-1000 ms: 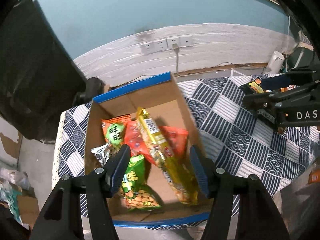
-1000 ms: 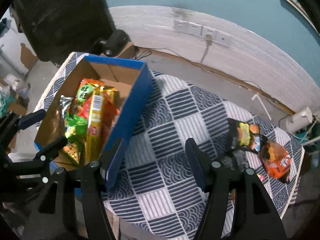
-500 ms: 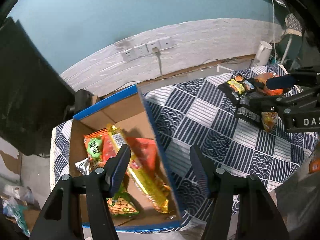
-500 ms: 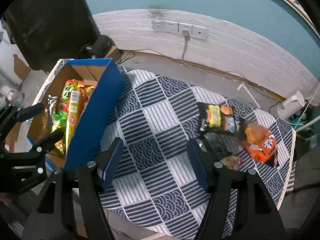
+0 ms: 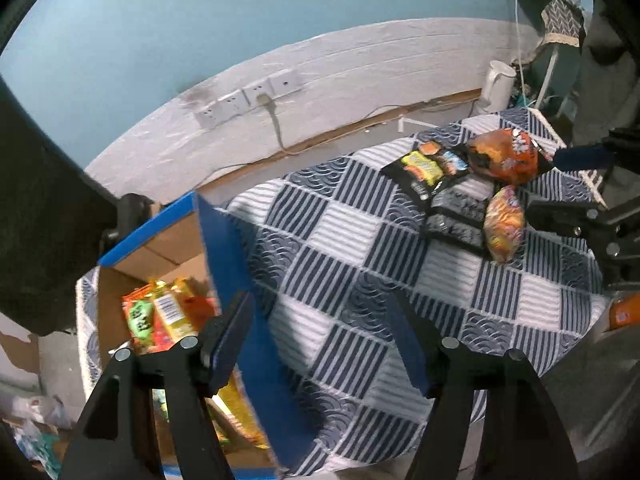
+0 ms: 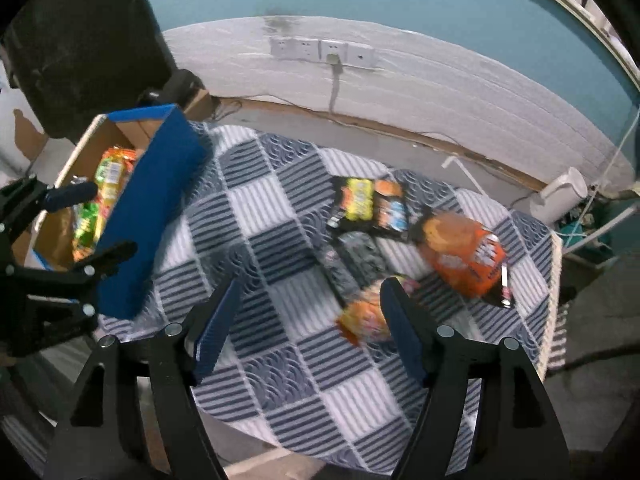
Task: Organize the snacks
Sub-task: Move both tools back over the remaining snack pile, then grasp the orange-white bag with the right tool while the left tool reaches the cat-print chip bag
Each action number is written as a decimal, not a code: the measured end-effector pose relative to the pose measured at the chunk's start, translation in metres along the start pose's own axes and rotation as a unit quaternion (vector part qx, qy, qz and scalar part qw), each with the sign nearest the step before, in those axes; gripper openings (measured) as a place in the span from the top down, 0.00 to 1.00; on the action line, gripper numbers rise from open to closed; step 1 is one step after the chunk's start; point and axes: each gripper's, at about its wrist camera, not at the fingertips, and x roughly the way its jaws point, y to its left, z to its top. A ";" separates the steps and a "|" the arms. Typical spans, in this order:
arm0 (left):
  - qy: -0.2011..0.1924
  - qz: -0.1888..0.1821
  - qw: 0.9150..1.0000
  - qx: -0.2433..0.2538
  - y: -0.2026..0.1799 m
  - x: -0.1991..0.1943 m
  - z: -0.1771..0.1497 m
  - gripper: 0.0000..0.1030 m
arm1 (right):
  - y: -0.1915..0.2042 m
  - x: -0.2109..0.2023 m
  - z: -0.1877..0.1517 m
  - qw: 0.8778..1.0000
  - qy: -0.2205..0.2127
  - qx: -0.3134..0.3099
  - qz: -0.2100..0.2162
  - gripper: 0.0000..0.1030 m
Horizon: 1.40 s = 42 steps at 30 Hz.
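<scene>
- My right gripper (image 6: 310, 320) is the nearer one; its jaws have just been opening and hold nothing.
- The small orange-yellow packet (image 6: 362, 316) lies just ahead, toward the right finger, long axis running away from me.
- My left gripper (image 5: 320, 340), also just widened and empty, hangs beside the blue box (image 5: 224, 256), well apart from the loose packets.

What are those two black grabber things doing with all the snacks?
A person is tidying snacks with a gripper in each hand. Several packets already lie in the cardboard box with blue sides. Both the left gripper and the right gripper are empty, and their jaws have just been opening. Loose packets remain on the checked tablecloth: an orange bag, a black packet, a dark packet and a small orange-and-yellow one near the right gripper.
</scene>
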 end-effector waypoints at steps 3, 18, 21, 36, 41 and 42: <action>-0.002 -0.009 1.000 0.000 -0.010 0.003 0.010 0.32 | -0.022 0.005 -0.001 1.000 0.016 -0.003 -0.008 0.29; 0.015 -0.028 0.999 0.044 -0.058 0.055 0.063 0.31 | -0.113 0.056 0.019 0.995 0.074 -0.061 -0.041 0.26; 0.024 -0.033 0.998 0.051 -0.064 0.069 0.069 0.31 | -0.119 0.071 0.026 0.993 0.079 -0.078 -0.042 0.25; 0.052 -0.059 0.996 0.045 -0.062 0.116 0.084 0.31 | -0.132 0.134 0.044 0.983 0.095 -0.152 -0.027 0.24; 0.063 -0.063 0.995 0.048 -0.065 0.126 0.081 0.31 | -0.127 0.151 0.034 0.976 0.128 -0.173 -0.026 0.23; 0.065 -0.064 0.995 0.048 -0.066 0.127 0.081 0.31 | -0.126 0.154 0.032 0.975 0.135 -0.175 -0.027 0.23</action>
